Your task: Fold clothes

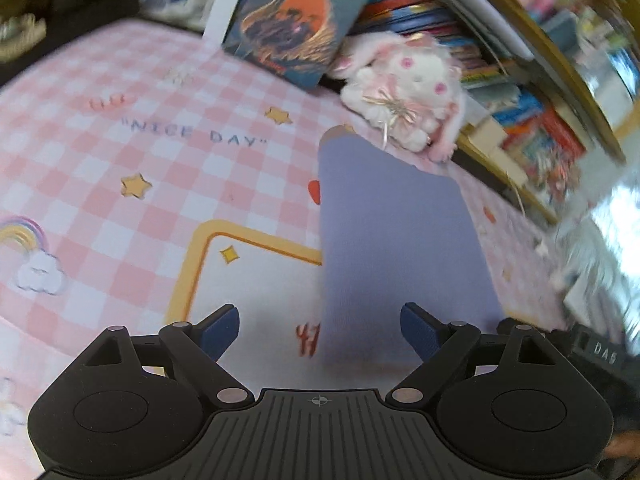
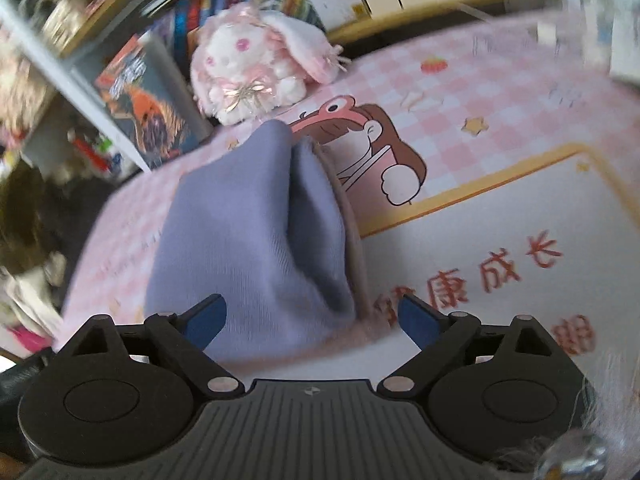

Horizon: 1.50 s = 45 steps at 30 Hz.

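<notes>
A lavender garment lies folded lengthwise on the pink checked mat. In the right wrist view the garment shows two stacked layers with a grey-brown trimmed edge along its right side. My left gripper is open and empty, just above the garment's near end, with the cloth's left edge between the fingers. My right gripper is open and empty, right over the garment's near end. The other gripper's black body shows at the right in the left wrist view.
A pink and white plush rabbit sits at the mat's far edge, also in the right wrist view. A large book leans behind it. Shelves of books run along the back. The mat has a yellow-framed white panel.
</notes>
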{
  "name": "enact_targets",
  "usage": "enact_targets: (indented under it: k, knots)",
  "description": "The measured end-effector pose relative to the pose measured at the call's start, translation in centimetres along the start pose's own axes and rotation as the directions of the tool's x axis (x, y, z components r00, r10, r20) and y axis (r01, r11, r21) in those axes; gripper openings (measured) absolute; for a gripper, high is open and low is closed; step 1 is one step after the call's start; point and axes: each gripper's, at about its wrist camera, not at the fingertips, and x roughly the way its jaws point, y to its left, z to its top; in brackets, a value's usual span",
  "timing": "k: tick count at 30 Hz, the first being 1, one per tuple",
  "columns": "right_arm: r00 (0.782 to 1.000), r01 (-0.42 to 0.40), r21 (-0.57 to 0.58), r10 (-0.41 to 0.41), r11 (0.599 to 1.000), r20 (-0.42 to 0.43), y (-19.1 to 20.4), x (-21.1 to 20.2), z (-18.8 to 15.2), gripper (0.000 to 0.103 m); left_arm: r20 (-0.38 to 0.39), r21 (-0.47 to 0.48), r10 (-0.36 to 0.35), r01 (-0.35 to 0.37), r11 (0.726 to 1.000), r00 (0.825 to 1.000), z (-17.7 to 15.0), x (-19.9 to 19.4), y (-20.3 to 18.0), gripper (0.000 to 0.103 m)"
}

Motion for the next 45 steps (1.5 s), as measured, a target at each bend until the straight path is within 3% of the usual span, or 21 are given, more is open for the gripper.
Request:
enact_targets:
  k: [7,9,11,12,14,16,18,20,21,23,26,31,33,38,45]
  knots:
    - [0.988,-0.087,0.118,0.101,0.989,-0.114,-1.9,3.7,3.0,0.065,-0.063,-0.078,-0.046,0.041,0.996,0.997,1.7,3.7,0.1,0.083]
    - [0.981,-0.103,0.152,0.126,0.983,-0.148,-2.4,4.7,3.7,0.059,-0.076,-0.118,-0.072,0.063,0.991,0.995,2.0,4.6,0.3,0.075]
    - [0.973,-0.117,0.178,0.149,0.977,-0.176,-2.7,5.7,4.3,0.056,-0.082,-0.163,-0.106,0.091,0.982,0.991,2.2,5.3,0.3,0.059]
    - [0.972,-0.12,0.171,0.151,0.978,-0.179,-2.6,6.0,4.5,0.054,-0.084,-0.181,-0.121,0.104,0.978,0.989,2.3,5.5,0.3,0.056]
    - [0.971,-0.115,0.133,0.139,0.984,-0.193,-2.0,6.4,4.8,0.044,-0.078,-0.166,-0.1,0.086,0.982,0.992,2.5,5.7,-0.3,0.05]
    - [0.977,-0.12,0.025,0.123,0.992,-0.174,-0.8,6.1,5.0,0.034,-0.062,-0.084,-0.047,0.042,0.996,0.997,2.7,5.1,-1.9,0.042]
    - [0.985,-0.126,-0.109,0.111,0.986,-0.134,0.7,5.2,5.0,0.028,-0.025,0.037,0.006,-0.005,0.999,1.0,2.7,4.2,-4.1,0.04]
    - [0.991,-0.133,-0.262,0.121,0.956,-0.065,2.3,3.7,4.5,0.026,0.014,0.146,0.026,-0.028,0.989,1.0,2.5,3.4,-5.8,0.04]
    - [0.991,-0.135,-0.291,0.127,0.947,-0.048,2.6,3.3,4.4,0.026,0.004,0.142,0.024,-0.024,0.99,1.0,2.7,3.5,-5.7,0.041]
    - [0.988,-0.146,-0.203,0.133,0.968,-0.076,1.3,3.6,4.4,0.027,-0.062,0.052,0.013,-0.01,0.999,0.998,3.3,4.5,-4.0,0.046]
    - [0.975,-0.164,-0.016,0.16,0.986,-0.157,-1.9,5.3,4.6,0.038,-0.099,-0.048,-0.03,0.025,0.999,0.995,3.5,5.1,-2.1,0.053]
    - [0.956,-0.212,0.07,0.222,0.975,-0.193,-3.2,6.3,4.6,0.047,-0.12,-0.141,-0.09,0.073,0.987,0.989,3.3,6.5,-0.8,0.06]
    - [0.954,-0.219,0.063,0.227,0.974,-0.195,-2.9,6.6,4.7,0.046,-0.12,-0.139,-0.088,0.071,0.988,0.989,3.1,6.8,-1.0,0.056]
    - [0.954,-0.238,0.033,0.24,0.971,-0.181,-2.2,6.6,4.8,0.032,-0.103,-0.087,-0.08,0.071,0.994,0.991,3.1,6.2,-2.0,0.043]
    - [0.968,-0.244,-0.099,0.236,0.965,-0.089,-0.2,3.7,4.7,0.028,-0.036,-0.013,-0.116,0.115,0.993,0.993,3.2,3.5,-3.4,0.041]
